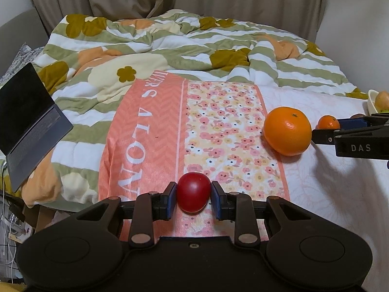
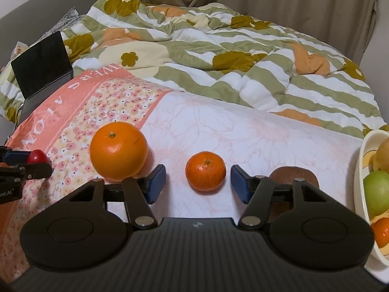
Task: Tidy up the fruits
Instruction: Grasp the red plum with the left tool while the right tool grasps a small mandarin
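Our left gripper (image 1: 193, 196) has its jaws closing around the red fruit (image 1: 193, 192), while our right gripper (image 2: 198, 182) holds its jaws released, the small orange (image 2: 205, 171) sitting squarely between them and apart from both.

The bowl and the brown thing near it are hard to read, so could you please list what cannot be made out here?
- Bowl: cut off by the right edge in both views; its full contents are unseen.
- Brown object: right wrist view, mostly hidden behind the right tool; identity unclear.
- Red fruit: left wrist view, whether the left tool pads actually press it cannot be told.
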